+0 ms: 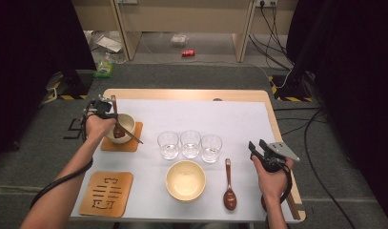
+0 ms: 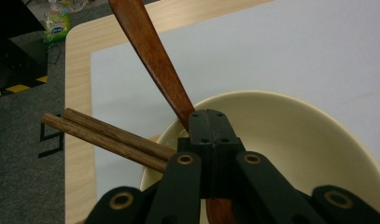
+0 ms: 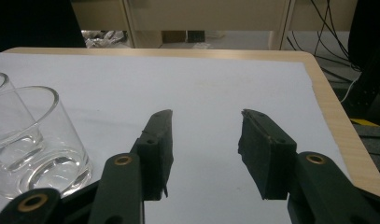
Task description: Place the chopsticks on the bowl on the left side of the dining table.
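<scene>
The left gripper (image 2: 209,122) is pressed together on the handle of a wooden spoon (image 2: 152,60), whose head is lowered into the cream bowl (image 2: 290,135) just below the jaws, apparently to set it there. Chopsticks (image 2: 103,138) rest across the rim beside it. The right gripper (image 3: 205,154), spread and empty, is kept well apart, glasses (image 3: 36,149) beside it.

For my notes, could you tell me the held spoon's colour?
The spoon is reddish-brown wood, clearest in the left gripper view.
</scene>
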`<action>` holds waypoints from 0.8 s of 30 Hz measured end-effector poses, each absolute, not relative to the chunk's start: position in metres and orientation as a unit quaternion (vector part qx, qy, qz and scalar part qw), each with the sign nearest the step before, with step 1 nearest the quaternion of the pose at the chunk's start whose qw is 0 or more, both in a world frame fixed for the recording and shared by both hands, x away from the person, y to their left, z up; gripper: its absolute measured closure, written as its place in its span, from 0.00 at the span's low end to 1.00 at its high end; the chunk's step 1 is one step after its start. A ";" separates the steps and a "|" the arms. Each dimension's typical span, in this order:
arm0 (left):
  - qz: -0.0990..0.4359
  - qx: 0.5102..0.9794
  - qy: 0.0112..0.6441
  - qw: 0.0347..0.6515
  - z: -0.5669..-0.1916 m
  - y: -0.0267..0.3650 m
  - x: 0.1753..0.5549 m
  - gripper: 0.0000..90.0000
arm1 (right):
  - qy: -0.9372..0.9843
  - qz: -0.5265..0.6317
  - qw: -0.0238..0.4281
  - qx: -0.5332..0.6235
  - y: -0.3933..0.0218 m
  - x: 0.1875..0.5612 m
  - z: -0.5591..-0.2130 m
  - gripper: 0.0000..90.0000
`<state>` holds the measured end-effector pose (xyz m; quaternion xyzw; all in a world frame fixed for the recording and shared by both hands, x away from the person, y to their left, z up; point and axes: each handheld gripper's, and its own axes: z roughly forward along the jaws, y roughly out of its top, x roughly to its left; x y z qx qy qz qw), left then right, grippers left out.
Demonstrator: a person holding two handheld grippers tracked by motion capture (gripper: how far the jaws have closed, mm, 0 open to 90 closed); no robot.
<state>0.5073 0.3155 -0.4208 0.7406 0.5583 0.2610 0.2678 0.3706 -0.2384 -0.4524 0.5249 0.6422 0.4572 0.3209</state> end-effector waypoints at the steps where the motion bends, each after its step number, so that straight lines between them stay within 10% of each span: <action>1: 0.261 0.741 0.559 0.267 -0.421 0.316 0.507 1.00 | 0.642 0.457 0.321 0.525 -0.238 0.371 -0.452 0.60; 24: 0.257 0.739 0.568 0.256 -0.421 0.325 0.499 1.00 | 0.641 0.457 0.322 0.525 -0.239 0.371 -0.452 0.60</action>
